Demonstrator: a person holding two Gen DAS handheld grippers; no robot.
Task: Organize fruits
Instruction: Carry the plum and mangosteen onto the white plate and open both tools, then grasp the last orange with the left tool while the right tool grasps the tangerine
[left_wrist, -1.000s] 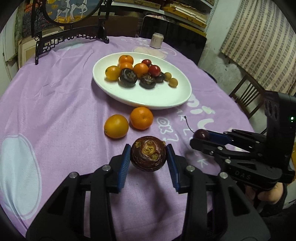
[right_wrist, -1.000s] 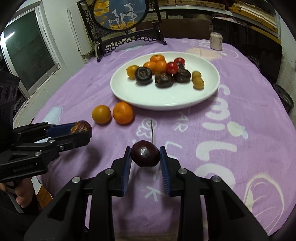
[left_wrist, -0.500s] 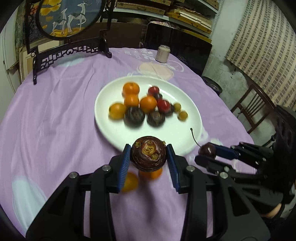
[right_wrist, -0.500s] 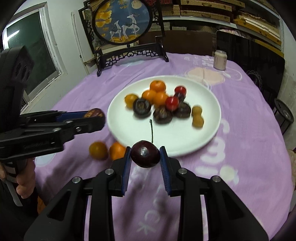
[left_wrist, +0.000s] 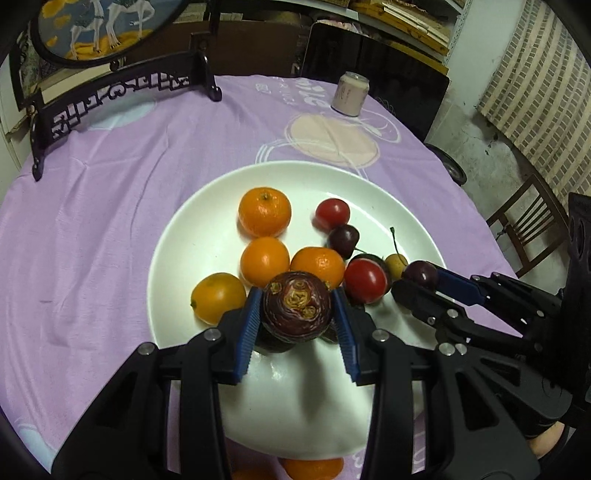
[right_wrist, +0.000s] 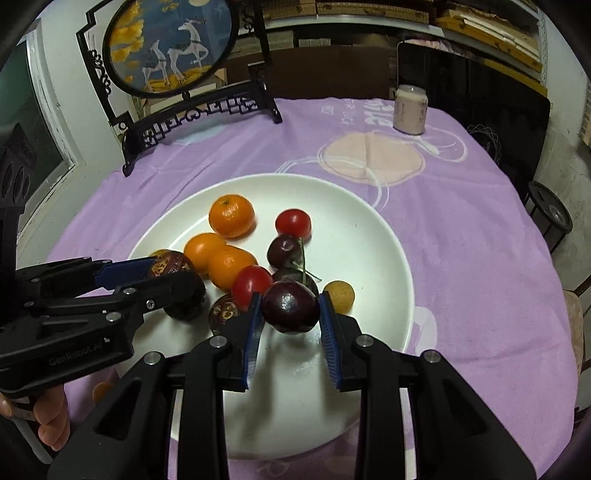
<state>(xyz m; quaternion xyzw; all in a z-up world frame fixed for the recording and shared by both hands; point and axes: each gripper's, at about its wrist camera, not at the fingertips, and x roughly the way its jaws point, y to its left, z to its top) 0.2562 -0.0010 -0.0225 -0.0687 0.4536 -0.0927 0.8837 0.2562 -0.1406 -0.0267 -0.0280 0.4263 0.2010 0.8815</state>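
Over the white plate (left_wrist: 177, 236), the left gripper (left_wrist: 297, 325) holds a mangosteen (left_wrist: 297, 308) between its blue ridged fingers (left_wrist: 246, 328). The mangosteen is round, dark purple and rough, with a yellow flower shape on its end. Beside it, the right gripper (right_wrist: 290, 325) squeezes a cherry (right_wrist: 290, 306) between its fingers (right_wrist: 328, 341). The cherry is round, dark and shiny, with a thin stem going up. Both fruits hang just above the plate.

The plate is round, smooth and glossy. On it lie bumpy oranges (left_wrist: 264, 211), two shiny red tomatoes (left_wrist: 365, 280), another dark cherry (left_wrist: 343, 236), a small yellow fruit (right_wrist: 339, 293) and more mangosteens (right_wrist: 225, 314). More oranges (left_wrist: 314, 468) sit on the cloth (left_wrist: 110, 206) near the plate's close edge.

The table is round with a soft purple cloth that has pale shapes and white letters. A small jar (right_wrist: 410, 109) stands at the far side. A black carved stand (right_wrist: 192, 110) holds a round picture (right_wrist: 170, 44) of deer. Behind are wooden shelves (right_wrist: 480, 33), and a wooden chair (left_wrist: 524, 225) stands to the right.
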